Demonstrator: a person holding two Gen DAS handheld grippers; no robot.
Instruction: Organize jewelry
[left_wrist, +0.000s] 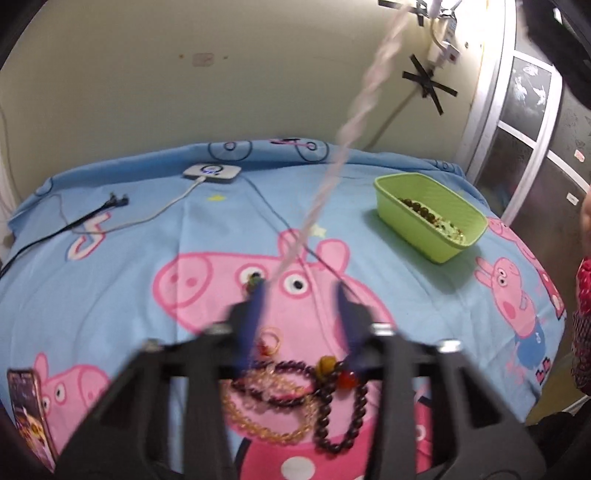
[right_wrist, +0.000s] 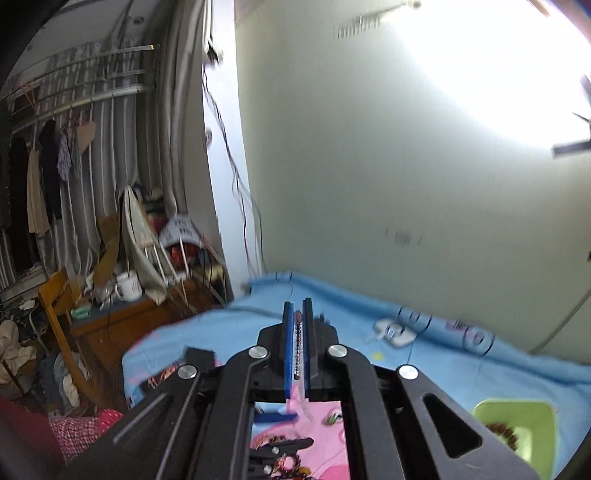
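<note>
Lying heaped under left gripper (left_wrist: 301, 291): beaded bracelets (left_wrist: 295, 398) on the bed sheet (left_wrist: 110, 258), jaws spread, empty. Pinching a pale bead strand (left_wrist: 369, 92) (blurred, slanting up): right gripper (right_wrist: 298, 314), pressed together. Sitting well right: green bin (left_wrist: 430, 218), beads inside.

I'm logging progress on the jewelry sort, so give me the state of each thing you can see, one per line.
Left gripper: jaws apart, a pale strand at one fingertip.
Right gripper: jaws shut on a bead strand.
Pale strand: stretched up off the bed, blurred.
Green bin: upright, open, beads inside.
Bracelets: piled loose on the bedsheet.
White device: cable plugged in, lit.
</note>
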